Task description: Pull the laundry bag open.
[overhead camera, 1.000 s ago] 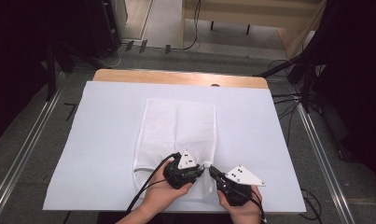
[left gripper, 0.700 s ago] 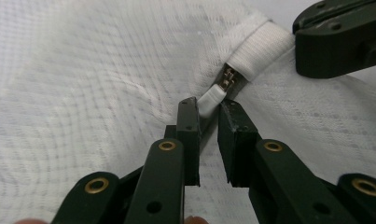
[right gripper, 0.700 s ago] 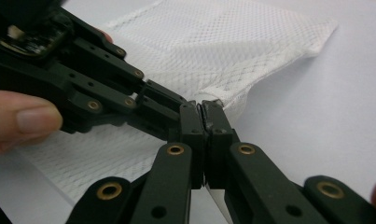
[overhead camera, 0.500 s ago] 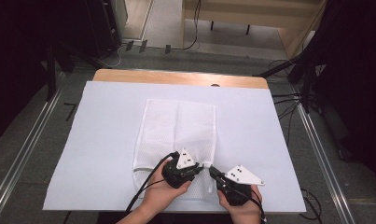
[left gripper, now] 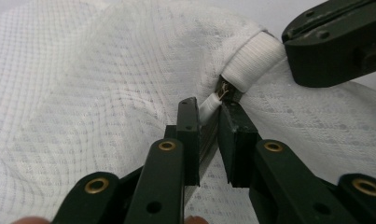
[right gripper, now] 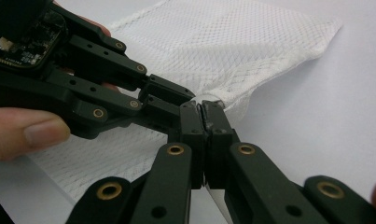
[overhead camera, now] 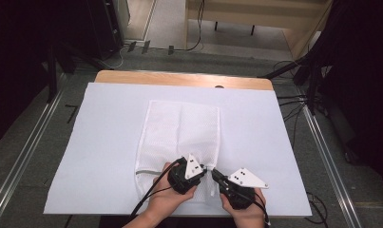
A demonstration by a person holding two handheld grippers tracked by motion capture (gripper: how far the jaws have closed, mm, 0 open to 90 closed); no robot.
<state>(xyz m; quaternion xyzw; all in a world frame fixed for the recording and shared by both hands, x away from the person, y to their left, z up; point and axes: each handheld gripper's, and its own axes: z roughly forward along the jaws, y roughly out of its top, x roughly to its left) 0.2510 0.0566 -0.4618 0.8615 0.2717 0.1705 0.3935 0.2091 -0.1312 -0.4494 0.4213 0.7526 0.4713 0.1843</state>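
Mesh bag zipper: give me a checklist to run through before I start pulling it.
1. Left claw on the zipper pull: ok. Its jaws have just been closing, with the pull between them.
2. Right claw clamped on the white hem band: ok.
3. Mesh bag lying flat on the white sheet: ok.
4. Mesh clear of the slider: cannot tell.
5. Both claws apart, not colliding: ok.

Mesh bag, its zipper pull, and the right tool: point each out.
mesh bag (overhead camera: 179, 126), high view, flat middle of the netting
zipper pull (left gripper: 221, 89), left gripper view, its metal slider
right tool (right gripper: 204, 106), right gripper view, its closed tips
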